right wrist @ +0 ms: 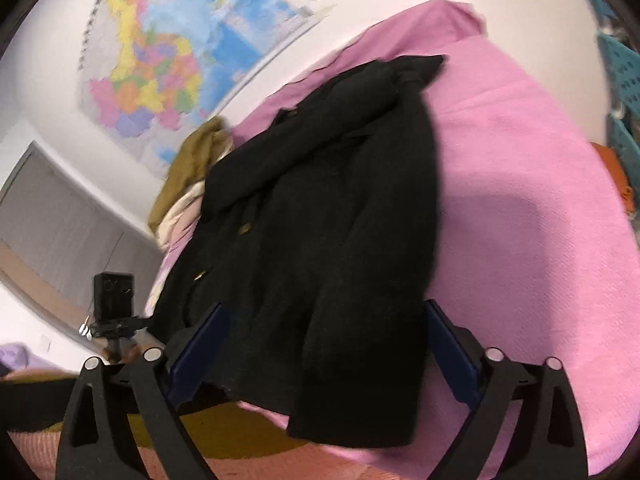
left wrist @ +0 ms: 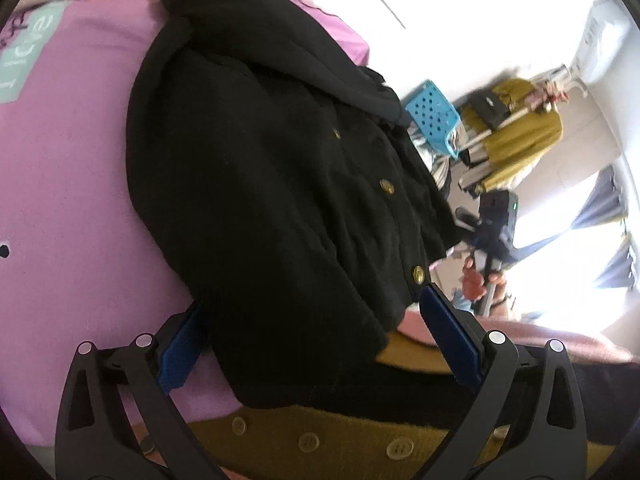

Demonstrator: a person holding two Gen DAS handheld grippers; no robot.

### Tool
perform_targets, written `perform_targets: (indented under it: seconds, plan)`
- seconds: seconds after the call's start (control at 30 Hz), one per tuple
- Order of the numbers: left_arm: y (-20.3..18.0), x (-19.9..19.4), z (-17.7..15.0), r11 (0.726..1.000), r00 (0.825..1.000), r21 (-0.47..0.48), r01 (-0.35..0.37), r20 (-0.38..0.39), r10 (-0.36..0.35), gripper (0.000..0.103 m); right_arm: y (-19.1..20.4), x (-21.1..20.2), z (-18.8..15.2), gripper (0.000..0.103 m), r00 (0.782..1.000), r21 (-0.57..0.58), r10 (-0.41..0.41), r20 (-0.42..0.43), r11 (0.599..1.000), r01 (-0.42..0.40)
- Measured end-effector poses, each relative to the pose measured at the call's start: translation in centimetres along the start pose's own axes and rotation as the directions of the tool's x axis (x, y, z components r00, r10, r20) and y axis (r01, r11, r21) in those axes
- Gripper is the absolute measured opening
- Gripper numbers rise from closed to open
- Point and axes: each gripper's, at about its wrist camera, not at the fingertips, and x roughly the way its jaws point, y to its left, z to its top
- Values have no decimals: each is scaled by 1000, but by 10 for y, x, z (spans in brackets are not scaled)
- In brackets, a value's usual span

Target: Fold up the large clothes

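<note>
While the black woollen coat with brass buttons (left wrist: 272, 184) lies at twelve o'clock on the pink bedsheet (left wrist: 72, 184) | left gripper (left wrist: 316, 344) and right gripper (right wrist: 324, 356) wide, empty | step: reaching for hem | next: we pinch both hem corners.

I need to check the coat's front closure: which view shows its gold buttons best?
Left wrist view: three gold buttons run clearly down the black coat. The right wrist view shows only two dim, blurred ones.
</note>
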Motion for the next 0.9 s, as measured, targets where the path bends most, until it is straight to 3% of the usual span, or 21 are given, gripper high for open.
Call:
perform_targets:
  seconds: [0.07, 0.27, 0.3, 0.33, 0.37, 0.4, 0.47, 0.63, 0.73, 0.8, 0.9]
  plan:
    - [2, -1, 2, 1000, 1000, -12, -2, 6, 2, 97, -5, -3, 0, 83, 1000, 33, -2, 20, 999, 1]
    - [0, 2, 9, 999, 999, -27, -20, 31, 21, 94, 13, 11, -5, 88, 1000, -72, -21, 6, 997, 21]
    - [1, 3, 10, 999, 999, -40, -24, 29, 25, 81, 13, 12, -5, 84, 1000, -65, -6, 4, 998, 6]
    - [2, 5, 11, 998, 999, -52, -36, 25, 37, 71, 12, 13, -4, 64, 1000, -62, 8, -2, 998, -8]
    - [4, 7, 13, 996, 998, -68, -54, 15, 55, 51, 9, 17, -5, 33, 999, -45, 48, -25, 998, -49]
    - [6, 8, 14, 995, 998, -77, -69, 11, 70, 28, 6, 23, -6, 27, 996, -22, 80, -48, 996, -81]
    - [8, 4, 16, 995, 998, -82, -56, 25, 58, 17, 10, 26, -8, 20, 997, -35, 58, -53, 998, -60]
    - [-14, -38, 16, 1000, 990, -7, -4, 138, 5, 11, 34, -16, -4, 15, 983, -58, 158, 98, 987, -153]
    - [-20, -63, 15, 1000, 985, 4, 12, 173, -12, 11, 52, -39, -5, 13, 974, -88, 177, 141, 982, -165]
    - [-24, -83, 11, 999, 977, 4, 52, 208, -52, 11, 65, -56, -9, 12, 959, -116, 231, 163, 970, -214]
    - [-35, -100, 3, 997, 972, 63, 32, 229, -46, 12, 75, -69, -16, 11, 947, -165, 262, 184, 958, -234]
